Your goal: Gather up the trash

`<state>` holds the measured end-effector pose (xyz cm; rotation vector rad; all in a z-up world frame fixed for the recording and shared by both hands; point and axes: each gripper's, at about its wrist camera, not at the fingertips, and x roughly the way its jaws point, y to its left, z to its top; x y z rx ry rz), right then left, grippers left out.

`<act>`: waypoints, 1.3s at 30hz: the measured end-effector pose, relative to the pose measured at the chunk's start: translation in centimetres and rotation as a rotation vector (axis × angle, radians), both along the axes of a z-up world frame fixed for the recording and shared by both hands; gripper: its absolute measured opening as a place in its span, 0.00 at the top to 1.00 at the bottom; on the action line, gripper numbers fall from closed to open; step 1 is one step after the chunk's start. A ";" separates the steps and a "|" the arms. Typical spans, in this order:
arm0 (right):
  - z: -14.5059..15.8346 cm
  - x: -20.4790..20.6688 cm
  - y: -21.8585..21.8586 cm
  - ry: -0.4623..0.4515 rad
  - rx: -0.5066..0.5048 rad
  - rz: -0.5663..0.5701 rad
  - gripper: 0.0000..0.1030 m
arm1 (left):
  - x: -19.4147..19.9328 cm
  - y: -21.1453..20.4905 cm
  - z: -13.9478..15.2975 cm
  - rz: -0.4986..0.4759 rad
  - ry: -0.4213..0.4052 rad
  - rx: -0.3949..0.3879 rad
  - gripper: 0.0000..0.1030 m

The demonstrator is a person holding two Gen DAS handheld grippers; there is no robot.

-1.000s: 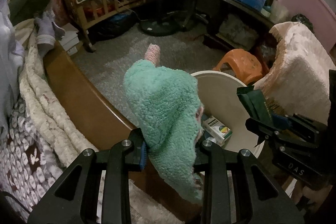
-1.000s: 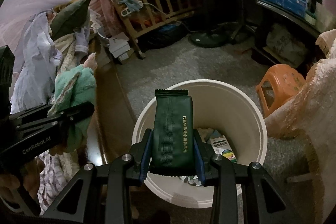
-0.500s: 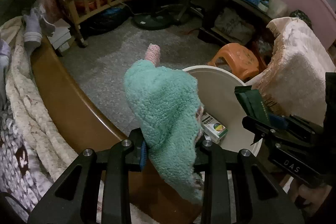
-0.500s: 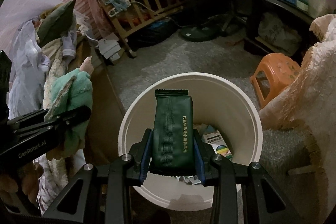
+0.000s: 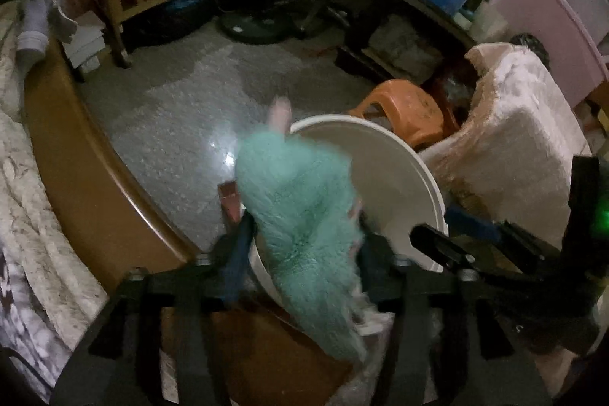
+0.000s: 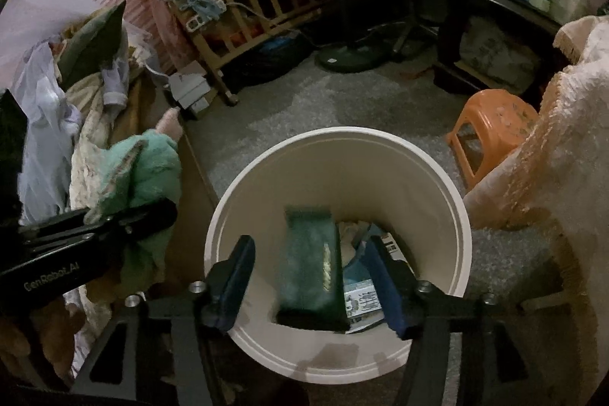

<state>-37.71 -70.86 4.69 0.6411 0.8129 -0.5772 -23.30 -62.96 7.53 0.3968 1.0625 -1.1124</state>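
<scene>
One green wrapper (image 6: 310, 265), blurred at lower centre, drops loose into our white bin (image 6: 453, 200) between the spread right gripper (image 6: 310, 282); our left gripper (image 5: 304, 253) clamps a teal fleece (image 5: 300, 212), which risks snagging the rim

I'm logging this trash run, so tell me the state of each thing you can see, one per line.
Right tool: open, over the bin.
Green wrapper: released, blurred, inside the bin mouth.
White bin: upright, uncovered, trash at the bottom.
Left tool: shut on the teal fleece item.
Teal fleece item: held, hanging partly over the bin rim.
Orange stool: upright on the floor.
</scene>
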 end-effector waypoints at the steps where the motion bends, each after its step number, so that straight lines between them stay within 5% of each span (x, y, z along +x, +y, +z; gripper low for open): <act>1: 0.0 -0.1 0.0 0.001 0.000 -0.003 0.43 | 0.1 0.2 0.1 0.005 0.001 -0.015 0.38; 6: 0.2 -0.5 0.8 -0.003 0.001 -0.012 0.43 | 0.5 1.5 1.3 0.037 -0.020 -0.021 0.38; 12: 2.6 -0.2 3.7 -0.028 -0.105 -0.013 0.43 | 0.3 5.0 4.3 0.097 -0.150 -0.068 0.38; 25: 8.9 -0.1 9.8 -0.091 -0.298 -0.015 0.43 | -0.7 13.6 9.8 0.204 -0.297 -0.192 0.38; 39: 13.7 -1.0 13.9 -0.137 -0.405 -0.029 0.39 | -2.4 18.8 12.9 0.254 -0.392 -0.314 0.38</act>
